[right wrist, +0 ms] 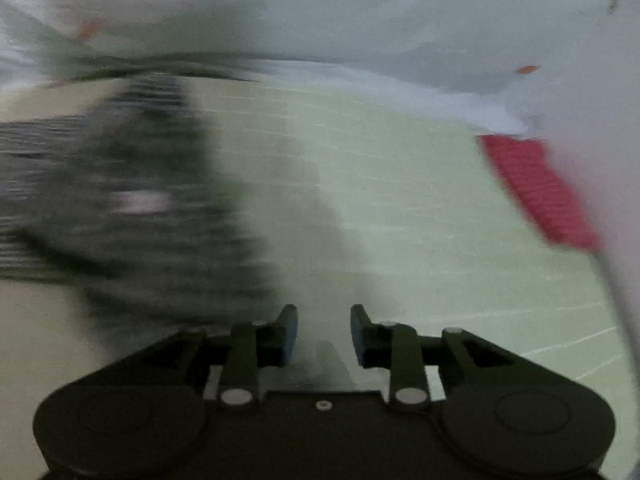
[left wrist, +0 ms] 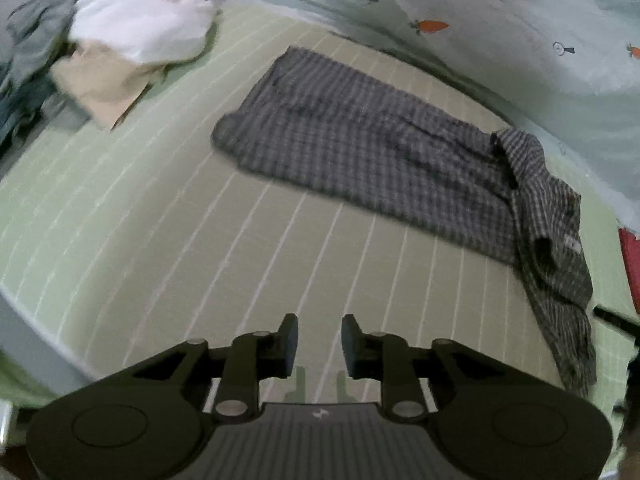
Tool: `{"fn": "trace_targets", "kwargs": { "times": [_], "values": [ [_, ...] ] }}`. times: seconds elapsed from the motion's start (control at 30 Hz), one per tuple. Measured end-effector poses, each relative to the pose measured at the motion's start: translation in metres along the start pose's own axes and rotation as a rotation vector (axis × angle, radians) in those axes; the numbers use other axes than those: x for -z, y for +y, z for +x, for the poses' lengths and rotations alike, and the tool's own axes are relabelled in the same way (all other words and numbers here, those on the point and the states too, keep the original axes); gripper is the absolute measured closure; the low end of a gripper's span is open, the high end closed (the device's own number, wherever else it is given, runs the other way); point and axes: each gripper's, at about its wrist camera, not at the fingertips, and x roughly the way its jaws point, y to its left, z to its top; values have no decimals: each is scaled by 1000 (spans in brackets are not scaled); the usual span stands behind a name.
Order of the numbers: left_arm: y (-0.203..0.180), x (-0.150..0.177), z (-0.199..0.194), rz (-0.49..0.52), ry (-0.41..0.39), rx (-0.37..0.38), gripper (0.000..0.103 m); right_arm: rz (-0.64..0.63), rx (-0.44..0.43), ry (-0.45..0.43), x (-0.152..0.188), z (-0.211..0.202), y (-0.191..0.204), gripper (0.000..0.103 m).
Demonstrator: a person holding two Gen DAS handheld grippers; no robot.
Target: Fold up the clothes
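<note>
A: Where is the garment to be folded seen?

B: A checked grey shirt point(left wrist: 372, 148) is laid flat on the pale green striped mattress point(left wrist: 168, 216), well ahead of the left gripper point(left wrist: 320, 346). Its right end is bunched and rumpled, and a small white label point(left wrist: 573, 243) is sewn there; no writing on it can be read. In the right wrist view the same shirt point(right wrist: 132, 200) is smeared by blur at the left.

A: How are the tongs set?

B: Both pairs are held apart with nothing between them. The right gripper point(right wrist: 324, 336) is seen above bare mattress point(right wrist: 420, 208).

A: Are any containers seen?

B: None can be made out. A loose heap of white and cream clothes point(left wrist: 132, 40) is piled at the far left of the mattress, beside darker grey-green fabric point(left wrist: 28, 68).

A: Any print?

B: A light sheet point(left wrist: 500, 48) along the far side is printed with small orange carrots point(left wrist: 431, 26). A red item point(right wrist: 540, 192) is partly seen at the right edge; what it is cannot be told.
</note>
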Motion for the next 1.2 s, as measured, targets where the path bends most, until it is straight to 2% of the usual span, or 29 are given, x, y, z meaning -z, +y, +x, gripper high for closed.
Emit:
{"fn": "trace_targets", "kwargs": {
  "times": [0.13, 0.2, 0.27, 0.37, 0.4, 0.5, 0.57, 0.6, 0.63, 0.7, 0.8, 0.87, 0.9, 0.97, 1.07, 1.1, 1.13, 1.17, 1.2],
  "values": [
    [-14, -33, 18, 60, -16, -24, 65, -26, -249, 24, 7, -12, 65, 58],
    [-16, -53, 33, 82, -14, -34, 58, -38, -373, 37, 11, -17, 98, 54],
    [-16, -68, 45, 100, -9, -43, 54, -54, -474, 59, 3, -7, 121, 48],
    [-13, -94, 68, 122, 3, -72, 51, -90, -518, 56, -15, 11, 141, 44],
    [-11, -103, 76, 125, 8, -83, 50, -98, -523, 62, -22, 19, 143, 44],
    [-5, -128, 96, 102, 15, -99, 50, -70, -444, 49, -61, 44, 122, 46],
    [2, -143, 108, 86, 13, -109, 49, -22, -347, 8, -95, 65, 90, 51],
    [5, -149, 116, 85, 17, -120, 47, -15, -295, -1, -112, 75, 76, 56],
    [8, -154, 123, 84, 20, -131, 45, -8, -201, -26, -132, 87, 59, 58],
    [13, -166, 140, 85, 31, -158, 45, 2, 71, -86, -165, 105, 37, 56],
    [20, -175, 156, 75, 28, -178, 44, -94, 352, -172, -195, 116, 32, 29],
    [21, -178, 164, 52, 38, -171, 44, -80, 343, -193, -198, 115, 41, 26],
    [22, -178, 169, 45, 45, -162, 44, -48, 291, -176, -195, 115, 49, 24],
    [19, -174, 176, 39, 56, -146, 44, 47, 122, -119, -182, 115, 66, 21],
    [5, -161, 178, 115, 29, -159, 45, 131, -94, -27, -156, 119, 105, 20],
    [1, -157, 177, 150, 17, -154, 50, 126, -118, -2, -149, 121, 121, 19],
    [-2, -154, 175, 162, 14, -135, 66, 119, -141, 24, -141, 122, 138, 17],
    [-5, -151, 173, 173, 11, -117, 76, 117, -153, 44, -136, 125, 148, 16],
    [-8, -149, 171, 179, 23, -101, 95, 115, -165, 64, -131, 127, 158, 15]
  ]
}}
